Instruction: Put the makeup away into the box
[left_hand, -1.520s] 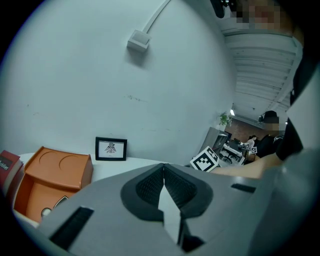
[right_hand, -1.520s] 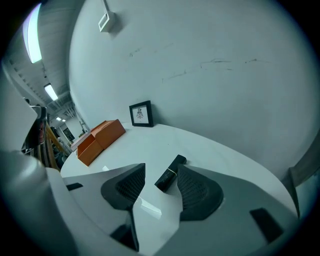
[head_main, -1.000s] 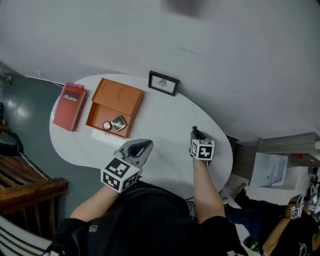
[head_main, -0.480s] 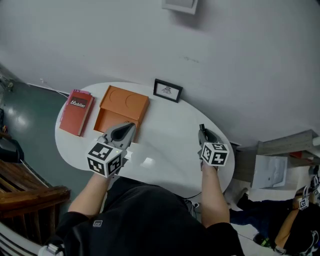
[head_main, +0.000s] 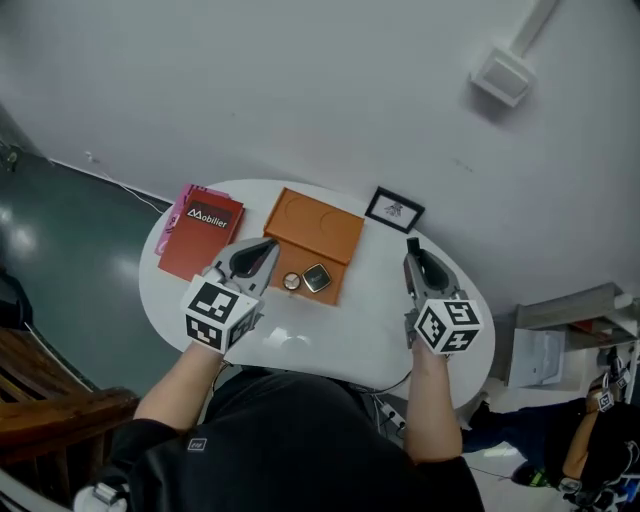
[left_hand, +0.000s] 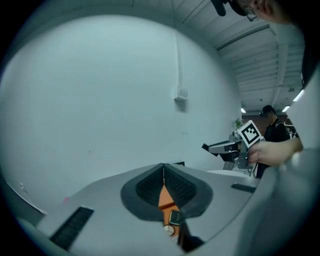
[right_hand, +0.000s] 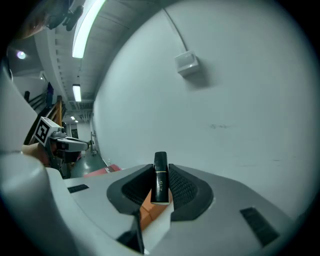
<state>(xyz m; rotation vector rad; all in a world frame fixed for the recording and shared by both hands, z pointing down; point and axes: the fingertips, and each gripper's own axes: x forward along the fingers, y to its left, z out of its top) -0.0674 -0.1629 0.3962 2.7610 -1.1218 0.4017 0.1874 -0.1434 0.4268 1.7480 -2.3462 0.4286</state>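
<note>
On table, box with two makeup pieces inside; book left, frame right behind.

- This looks like a staged recording corner in a lab or workshop hall, not a home.
- The pale wall is bare, with a surface-mounted junction box and conduit at the upper right of the head view.
- The painted floor at the left is glossy grey-green.
- A lone white oval tabletop carries only a few props: an orange box, a red book and a small framed picture.
- Ceiling strip lights run down a long hall at the upper left of the right gripper view.
- A second person at the lower right of the head view has a square-marker cube by the arm.
</note>
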